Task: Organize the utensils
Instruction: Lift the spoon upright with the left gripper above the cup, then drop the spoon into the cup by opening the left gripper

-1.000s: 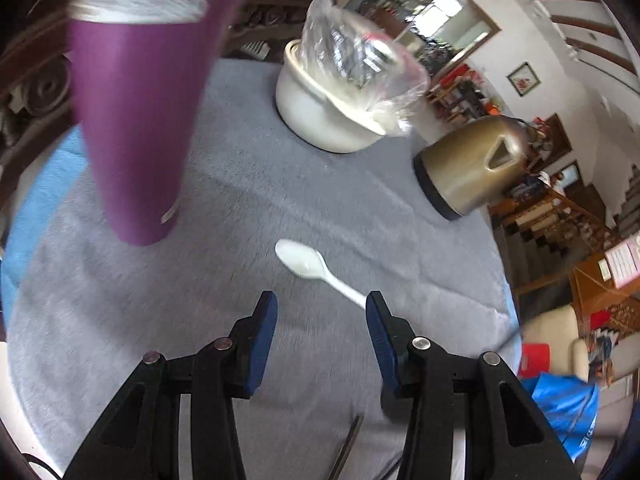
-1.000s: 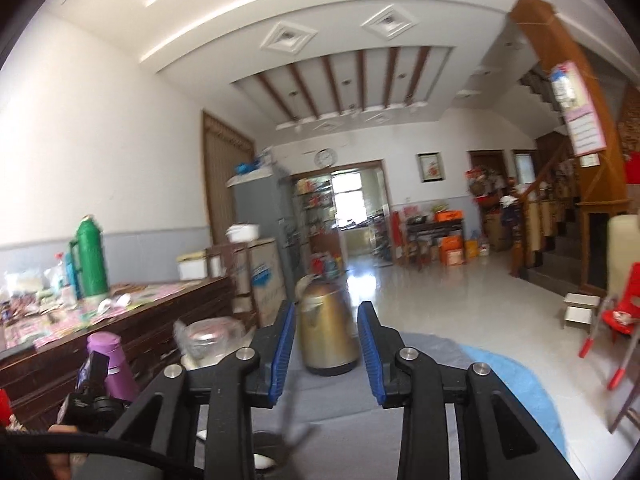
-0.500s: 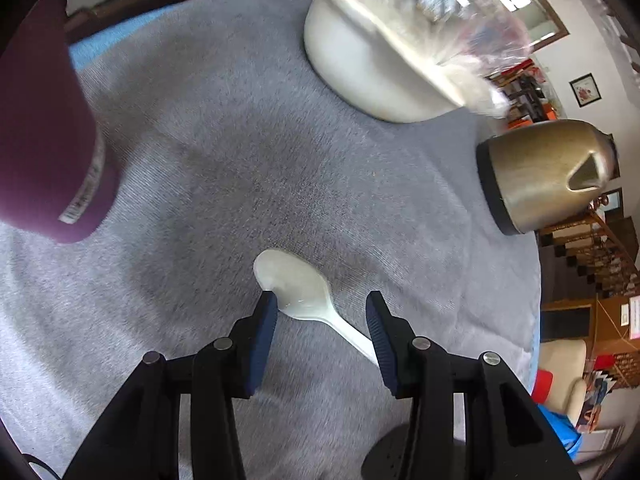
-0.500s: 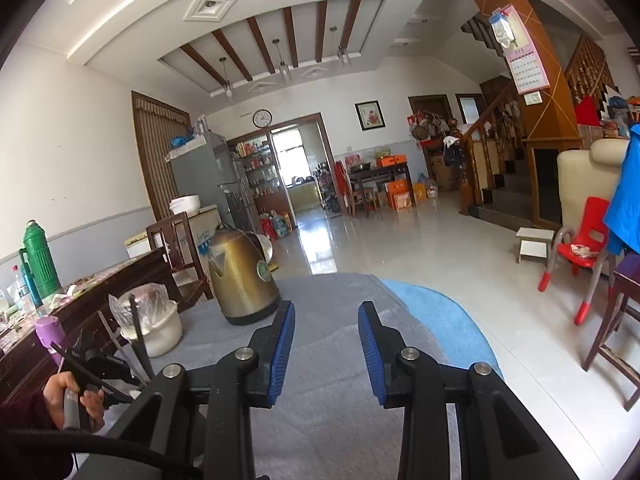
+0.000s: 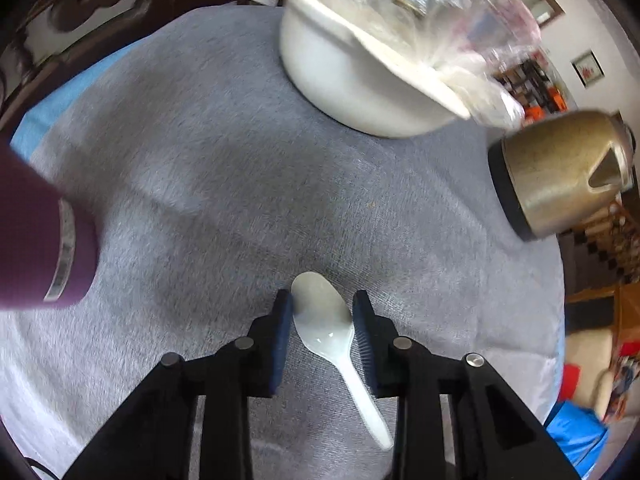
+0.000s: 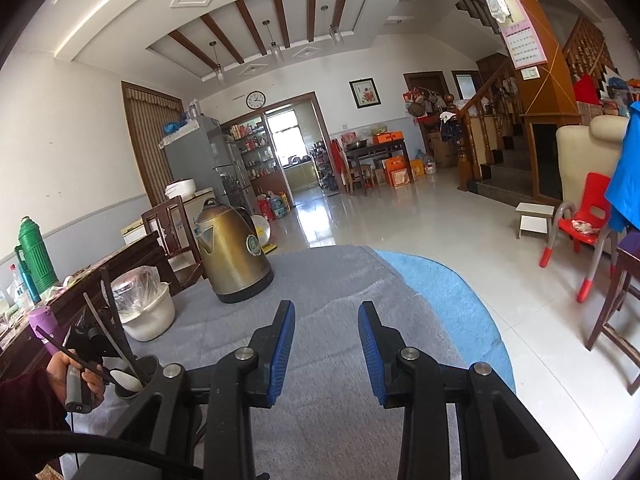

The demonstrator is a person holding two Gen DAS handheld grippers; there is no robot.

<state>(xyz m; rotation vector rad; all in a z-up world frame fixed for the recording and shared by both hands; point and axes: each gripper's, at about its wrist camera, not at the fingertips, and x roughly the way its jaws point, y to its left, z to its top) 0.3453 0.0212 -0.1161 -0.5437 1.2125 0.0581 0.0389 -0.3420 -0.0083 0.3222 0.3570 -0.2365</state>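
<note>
Now that the left gripper [image 5: 322, 322] has dropped over the white spoon [image 5: 325, 320], jaws just closing around its bowl, pickup looks imminent; right gripper [image 6: 326, 346] jaws stand open, empty.

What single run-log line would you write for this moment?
left tool: closing around white spoon bowl on grey cloth | right tool: open, empty | spoon: not lifted

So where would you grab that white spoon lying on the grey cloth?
Across the white spoon where bowl narrows into handle, coming straight down. It lies flat, so only its edges offer purchase. The left claw already straddles the bowl and has been closing.
</note>
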